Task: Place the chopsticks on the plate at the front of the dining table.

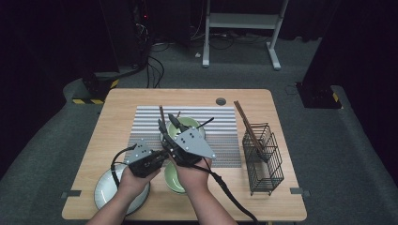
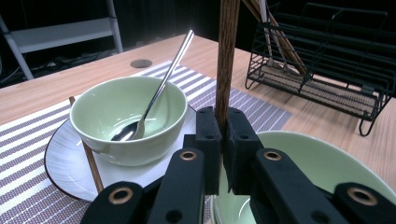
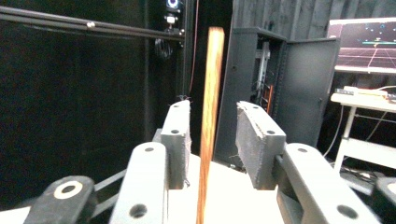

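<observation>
No readable writing anywhere; left gripper (image 2: 223, 135) is clamped tight on a brown wooden chopstick (image 2: 226, 56), right gripper (image 3: 212, 140) sits open around it, pads not touching.

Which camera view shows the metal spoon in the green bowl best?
The left gripper view: the spoon lies large and sharp inside the green bowl. In the high view it is a small dark handle above the bowl's rim.

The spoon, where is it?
In the left gripper view the spoon leans inside the green bowl on the white plate, left of the chopstick held by the left gripper.
</observation>
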Motion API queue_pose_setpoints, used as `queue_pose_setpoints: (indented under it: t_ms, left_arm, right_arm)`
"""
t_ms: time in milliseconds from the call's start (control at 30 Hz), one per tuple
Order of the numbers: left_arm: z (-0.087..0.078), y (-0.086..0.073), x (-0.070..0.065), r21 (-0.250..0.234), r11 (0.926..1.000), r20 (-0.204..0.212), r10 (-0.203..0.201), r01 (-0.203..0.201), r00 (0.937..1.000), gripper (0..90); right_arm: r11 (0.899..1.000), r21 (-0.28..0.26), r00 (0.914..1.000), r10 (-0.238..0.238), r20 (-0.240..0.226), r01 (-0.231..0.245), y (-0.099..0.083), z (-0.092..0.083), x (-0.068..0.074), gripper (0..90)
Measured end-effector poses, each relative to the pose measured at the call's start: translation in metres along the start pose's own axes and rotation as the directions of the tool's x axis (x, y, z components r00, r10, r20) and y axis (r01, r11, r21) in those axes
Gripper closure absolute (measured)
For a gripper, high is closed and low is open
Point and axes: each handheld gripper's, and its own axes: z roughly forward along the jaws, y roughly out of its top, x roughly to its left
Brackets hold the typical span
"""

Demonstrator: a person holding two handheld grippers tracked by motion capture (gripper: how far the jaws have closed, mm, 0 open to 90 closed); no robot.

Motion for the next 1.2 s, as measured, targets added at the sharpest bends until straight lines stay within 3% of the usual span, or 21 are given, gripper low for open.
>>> queue_pose_setpoints:
  t_ms: [400, 767, 1200]
  left_arm:
    - [-0.004, 0.005, 0.005, -0.017, 0.9996, -0.007, -0.024, 0.024, 0.9997, 84.9]
    - [-0.004, 0.005, 0.0, -0.006, 1.0, 0.004, -0.002, 0.002, 1.0, 84.9]
    - [-0.01, 0.008, -0.002, -0.027, 0.9995, 0.029, -0.014, 0.015, 0.9995, 85.0]
  right_arm:
    - [0.998, 0.062, 0.9997, -0.025, 0.007, 0.024, -0.026, -0.002, 0.003, 63.3]
    - [0.992, 0.126, 1.0, -0.009, 0.0, 0.009, -0.05, 0.005, 0.005, 63.3]
    - [0.992, 0.126, 0.999, 0.024, 0.039, -0.029, -0.053, 0.005, -0.014, 62.9]
